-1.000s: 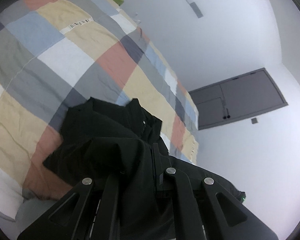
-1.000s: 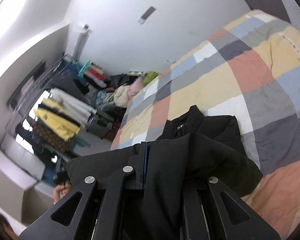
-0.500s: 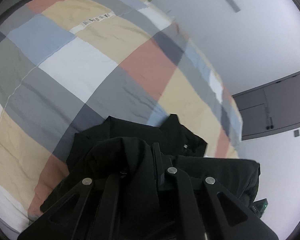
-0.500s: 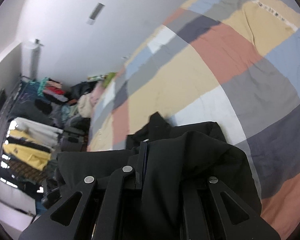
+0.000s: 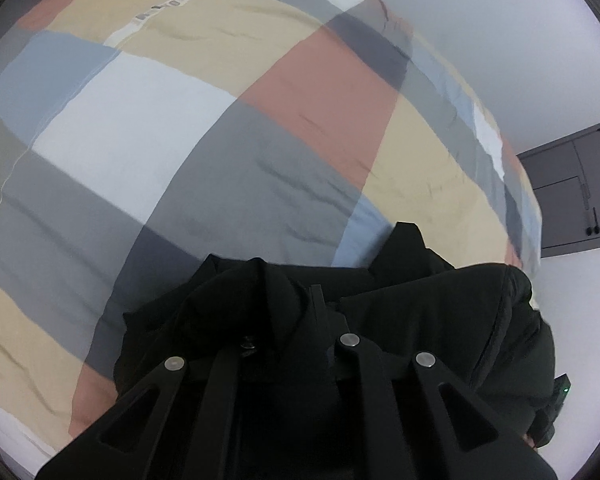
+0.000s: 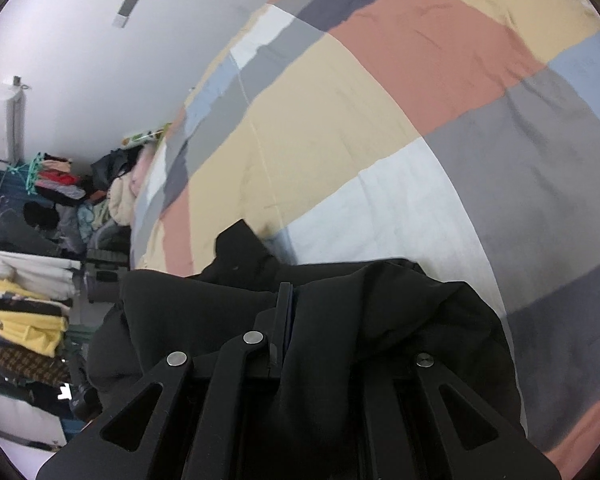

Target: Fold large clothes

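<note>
A large black jacket (image 5: 440,312) hangs bunched over both grippers, above a bed with a patchwork cover (image 5: 204,152). My left gripper (image 5: 314,300) is shut on a fold of the jacket, and the cloth drapes over its left finger and hides it. My right gripper (image 6: 286,300) is shut on another part of the same jacket (image 6: 380,328), whose cloth covers its right finger. The jacket's collar (image 6: 240,244) sticks up beyond the right gripper. The stretch of jacket between the two grippers sags off the bed's near edge.
The bed cover (image 6: 380,128) with its coloured squares fills most of both views. A rack of hanging clothes (image 6: 24,312) and a pile of clothes (image 6: 112,184) stand left of the bed. Grey cupboard doors (image 5: 572,192) are on the wall at the right.
Both grippers have tipped down and moved forward over the bed with the jacket still held. The bed cover now fills more of each view and the jacket sits lower in the frame.
</note>
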The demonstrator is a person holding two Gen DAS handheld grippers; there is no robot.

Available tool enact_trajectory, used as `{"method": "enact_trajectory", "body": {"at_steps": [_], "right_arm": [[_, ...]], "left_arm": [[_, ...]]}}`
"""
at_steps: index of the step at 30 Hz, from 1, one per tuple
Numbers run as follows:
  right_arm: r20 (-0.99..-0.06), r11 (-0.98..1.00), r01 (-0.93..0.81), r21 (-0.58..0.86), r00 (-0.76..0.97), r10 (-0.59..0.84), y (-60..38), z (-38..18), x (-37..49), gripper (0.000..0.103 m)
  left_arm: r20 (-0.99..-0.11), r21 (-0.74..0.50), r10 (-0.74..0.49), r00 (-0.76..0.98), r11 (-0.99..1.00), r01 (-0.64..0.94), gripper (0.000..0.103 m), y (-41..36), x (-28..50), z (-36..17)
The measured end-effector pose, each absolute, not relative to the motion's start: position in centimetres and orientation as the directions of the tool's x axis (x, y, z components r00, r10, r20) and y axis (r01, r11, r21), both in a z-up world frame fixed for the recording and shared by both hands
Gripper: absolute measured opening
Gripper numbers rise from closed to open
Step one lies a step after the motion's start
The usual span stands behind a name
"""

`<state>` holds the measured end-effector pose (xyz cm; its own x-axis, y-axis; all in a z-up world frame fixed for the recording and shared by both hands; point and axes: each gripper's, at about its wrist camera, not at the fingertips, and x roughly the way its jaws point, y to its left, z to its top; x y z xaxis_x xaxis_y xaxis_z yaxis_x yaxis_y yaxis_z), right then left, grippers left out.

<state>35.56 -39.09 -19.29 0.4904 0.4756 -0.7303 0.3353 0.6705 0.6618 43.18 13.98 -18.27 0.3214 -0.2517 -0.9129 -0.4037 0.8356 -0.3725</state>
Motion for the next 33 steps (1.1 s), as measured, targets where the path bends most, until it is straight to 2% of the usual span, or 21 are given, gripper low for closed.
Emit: {"method": "enact_trajectory", "body": {"at_steps": [9, 15, 18, 19, 20, 22, 23, 25, 26, 27, 28, 29, 33], "right_arm": [[-0.724, 0.647, 0.347, 0.679, 0.460, 0.514, -39.4, -20.6, 35.7, 0.003], [-0.669, 0.599, 0.314, 0.737, 0.464, 0.580, -40.4, -18.8, 33.4, 0.012], [-0.636, 0.576, 0.290, 0.764, 0.490, 0.597, -41.0, -17.2, 31.7, 0.022], [-0.628, 0.575, 0.279, 0.769, 0.500, 0.596, -41.4, -16.5, 31.1, 0.032], [-0.623, 0.576, 0.272, 0.771, 0.512, 0.591, -41.6, -15.9, 30.6, 0.049], [-0.627, 0.593, 0.267, 0.760, 0.539, 0.562, -42.3, -14.5, 29.6, 0.062], [-0.626, 0.598, 0.262, 0.757, 0.555, 0.548, -42.8, -13.6, 29.0, 0.065], [-0.630, 0.624, 0.248, 0.741, 0.577, 0.520, -43.1, -11.7, 28.1, 0.067], [-0.632, 0.639, 0.234, 0.732, 0.584, 0.510, -43.0, -10.8, 27.7, 0.067], [-0.632, 0.659, 0.215, 0.721, 0.593, 0.499, -42.7, -9.8, 27.4, 0.067], [-0.636, 0.681, 0.198, 0.705, 0.600, 0.485, -42.2, -8.8, 27.0, 0.067], [-0.640, 0.702, 0.182, 0.688, 0.609, 0.469, -41.7, -7.9, 26.7, 0.067], [-0.646, 0.817, 0.055, 0.574, 0.644, 0.410, -37.5, -4.7, 25.7, 0.068]], "left_arm": [[-0.909, -0.409, -0.321, 0.266, 0.806, -0.427, 0.011, 14.2, 44.3, -20.0], [-0.871, -0.491, -0.411, 0.269, 0.750, -0.442, 0.011, 15.6, 42.1, -18.7], [-0.854, -0.519, -0.437, 0.282, 0.746, -0.417, 0.012, 16.3, 40.8, -16.8], [-0.849, -0.527, -0.444, 0.285, 0.743, -0.413, 0.013, 16.5, 40.3, -16.2], [-0.843, -0.537, -0.451, 0.292, 0.740, -0.405, 0.014, 16.7, 39.8, -15.5], [-0.835, -0.548, -0.456, 0.308, 0.743, -0.384, 0.018, 17.0, 38.7, -13.8], [-0.831, -0.552, -0.459, 0.314, 0.745, -0.374, 0.024, 17.1, 38.3, -13.1], [-0.824, -0.557, -0.453, 0.341, 0.758, -0.340, 0.044, 17.3, 37.2, -11.1], [-0.823, -0.553, -0.441, 0.359, 0.769, -0.322, 0.060, 17.4, 36.7, -10.0], [-0.823, -0.540, -0.419, 0.385, 0.786, -0.299, 0.070, 17.4, 36.2, -8.6], [-0.822, -0.524, -0.394, 0.412, 0.805, -0.277, 0.073, 17.4, 35.6, -7.2], [-0.824, -0.507, -0.371, 0.428, 0.821, -0.262, 0.081, 17.3, 35.2, -6.2], [-0.798, -0.379, -0.262, 0.542, 0.918, -0.114, 0.083, 14.2, 32.6, -2.0]]}}
